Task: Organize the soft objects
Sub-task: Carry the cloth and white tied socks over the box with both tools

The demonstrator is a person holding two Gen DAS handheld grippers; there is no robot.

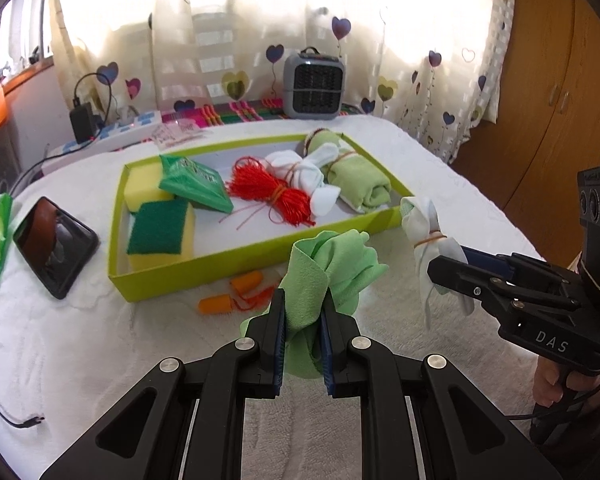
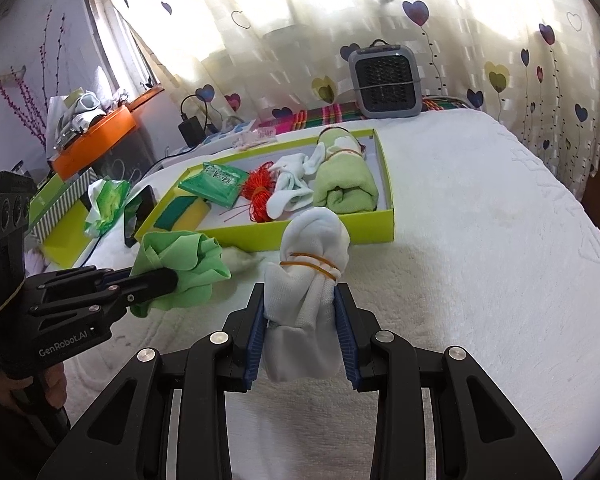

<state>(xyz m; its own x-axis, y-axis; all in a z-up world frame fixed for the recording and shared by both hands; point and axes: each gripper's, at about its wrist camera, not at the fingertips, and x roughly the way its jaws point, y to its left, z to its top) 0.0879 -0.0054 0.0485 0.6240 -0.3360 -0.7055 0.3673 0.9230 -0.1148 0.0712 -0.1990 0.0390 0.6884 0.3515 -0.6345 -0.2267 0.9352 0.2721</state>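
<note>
- Left wrist view: our left gripper (image 1: 303, 322), black with blue pads, is clamped on a crumpled light-green microfibre cloth (image 1: 332, 268) held clear of the bedding.
- Ahead of it and touching nothing we hold sits the shallow lime-green cardboard box (image 1: 204, 268), its long axis running across the view; we judge the cloth goes forward and slightly left into it.
- Box contents: two yellow sponges with green scouring faces (image 1: 160, 232), a green packet (image 1: 196, 184), a red string bundle (image 1: 272, 196), a white sock knot (image 1: 308, 176), a rolled green towel (image 1: 360, 184).
- Two orange foam earplugs (image 1: 232, 292) lie loose just before the box's near wall.
- Right wrist view: our right gripper (image 2: 302, 336) grips a white cloth bundle bound by a rubber band (image 2: 308, 272), upright between the pads.
- From here the box (image 2: 340, 236) lies straight ahead and close; we judge the right hand nearer its open end.
- Surface: white textured bedspread (image 2: 480, 260).
- Room: heart-print curtains (image 2: 500, 40), a grey small fan heater (image 2: 386, 80), a black phone (image 1: 56, 246).
</note>
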